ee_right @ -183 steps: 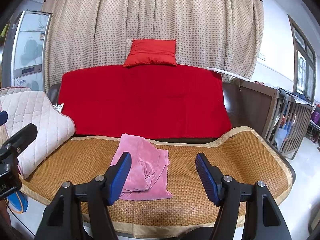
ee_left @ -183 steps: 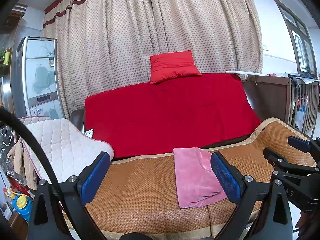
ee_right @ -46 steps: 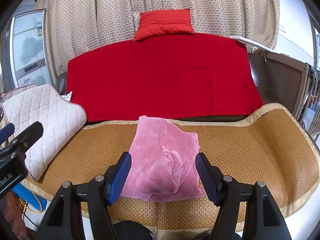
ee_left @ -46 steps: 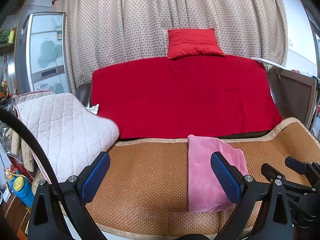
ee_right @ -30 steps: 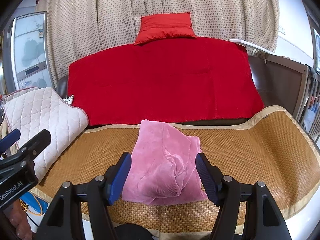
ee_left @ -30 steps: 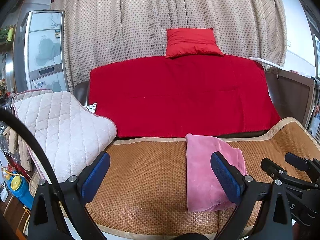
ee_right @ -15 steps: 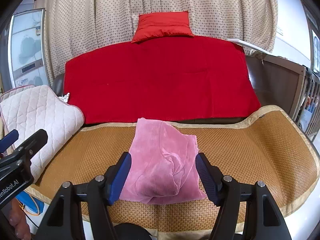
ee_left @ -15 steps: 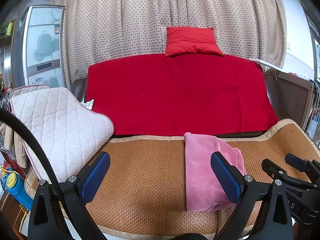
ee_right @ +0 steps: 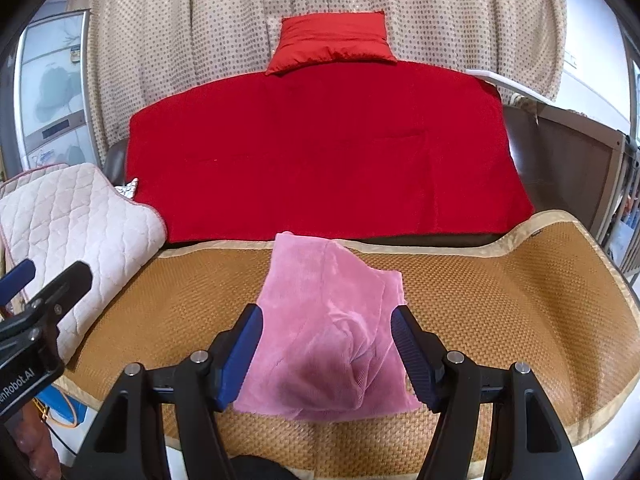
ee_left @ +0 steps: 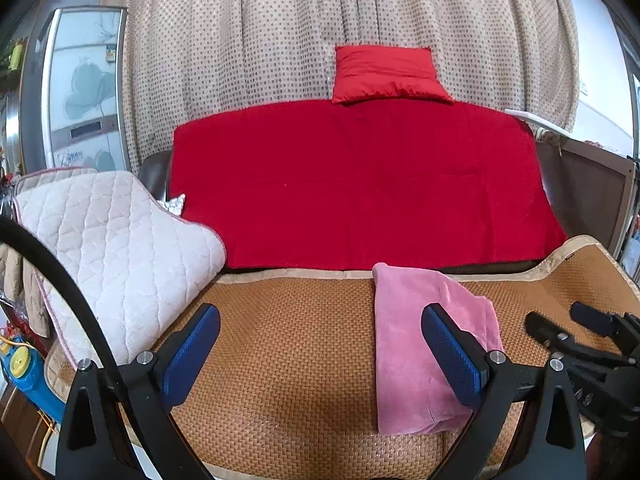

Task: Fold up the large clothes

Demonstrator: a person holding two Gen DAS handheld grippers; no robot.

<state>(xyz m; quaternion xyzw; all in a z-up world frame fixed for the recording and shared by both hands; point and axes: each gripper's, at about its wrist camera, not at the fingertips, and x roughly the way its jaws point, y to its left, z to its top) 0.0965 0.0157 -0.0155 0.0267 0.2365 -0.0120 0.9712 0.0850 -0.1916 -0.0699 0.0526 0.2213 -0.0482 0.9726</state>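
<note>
Your right tongs (ee_right: 326,354) are hovering wide open over the folded pink garment (ee_right: 328,340), gripping nothing. Your left tongs (ee_left: 320,354) are gaping empty left of it, above the woven sofa mat (ee_left: 288,344).

One pink garment (ee_right: 332,328) at lower centre; one woven mat (ee_right: 500,300) beneath it; one red blanket (ee_right: 320,152) — one red cushion (ee_right: 332,42) above; one quilted pad (ee_right: 72,216) at left; two grippers — left gripper (ee_left: 320,352), right gripper (ee_right: 326,354).

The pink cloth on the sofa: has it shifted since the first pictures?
Cannot tell: pink cloth looks closer, but red blanket shifted alike, so the camera moved.
</note>
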